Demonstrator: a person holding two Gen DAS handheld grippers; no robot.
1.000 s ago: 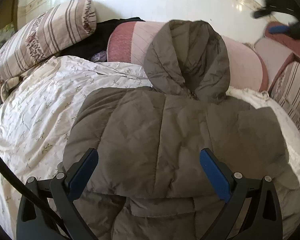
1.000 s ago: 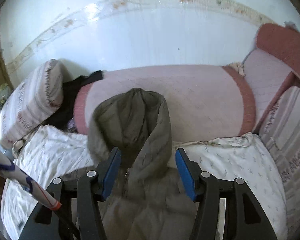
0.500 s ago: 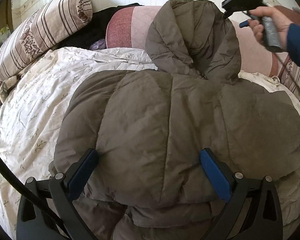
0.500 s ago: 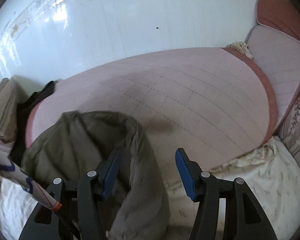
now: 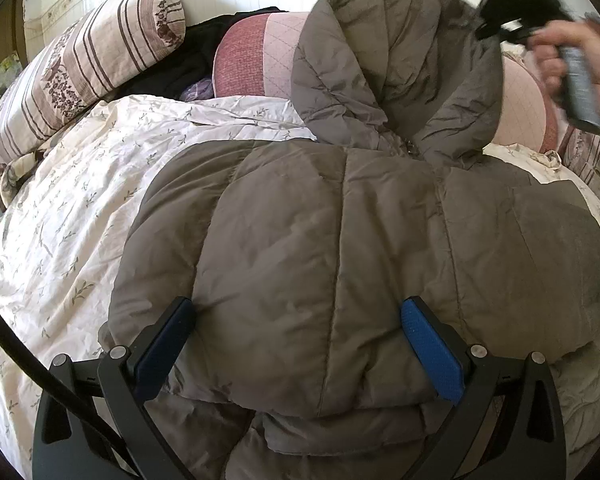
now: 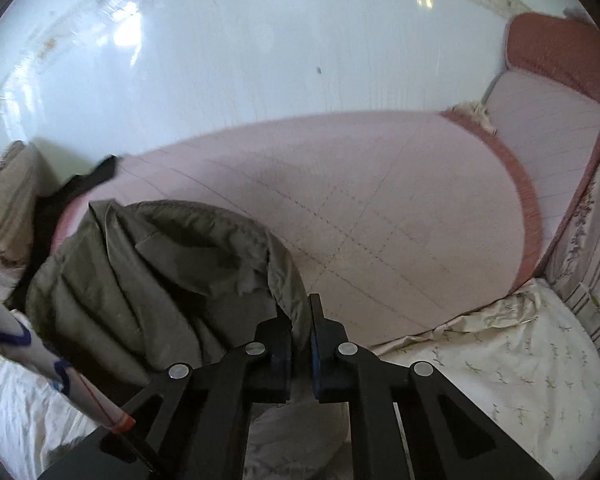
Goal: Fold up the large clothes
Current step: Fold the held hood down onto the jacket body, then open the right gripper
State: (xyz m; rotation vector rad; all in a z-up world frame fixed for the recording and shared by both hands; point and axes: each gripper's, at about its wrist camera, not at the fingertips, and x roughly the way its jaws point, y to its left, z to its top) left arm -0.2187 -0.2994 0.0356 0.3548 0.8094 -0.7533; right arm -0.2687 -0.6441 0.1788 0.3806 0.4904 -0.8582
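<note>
A grey-brown puffer jacket (image 5: 340, 248) lies spread on the bed, its hood (image 5: 392, 68) propped against a pink bolster. My left gripper (image 5: 296, 312) hovers open over the jacket's lower body, a blue pad on either side of the quilted fabric. In the right wrist view the hood (image 6: 160, 264) stands up at the lower left. The jaws of my right gripper (image 6: 302, 316) are closing on the hood's right rim, and the pads pinch the fabric between them. The left wrist view shows that gripper (image 5: 516, 4), blurred, at the hood's top right corner, held by a hand (image 5: 576, 52).
A floral white bedsheet (image 5: 68, 216) covers the bed. A striped pillow (image 5: 84, 68) and dark clothes (image 5: 192, 60) lie at the back left. The pink bolster (image 6: 380, 216) runs along the white wall (image 6: 260, 52). More cushions (image 6: 548, 132) stand at the right.
My right gripper moved in onto the hood's right rim and closed on it, and the hood's top now stands higher. The left gripper sank slightly over the jacket, then held still, open.
</note>
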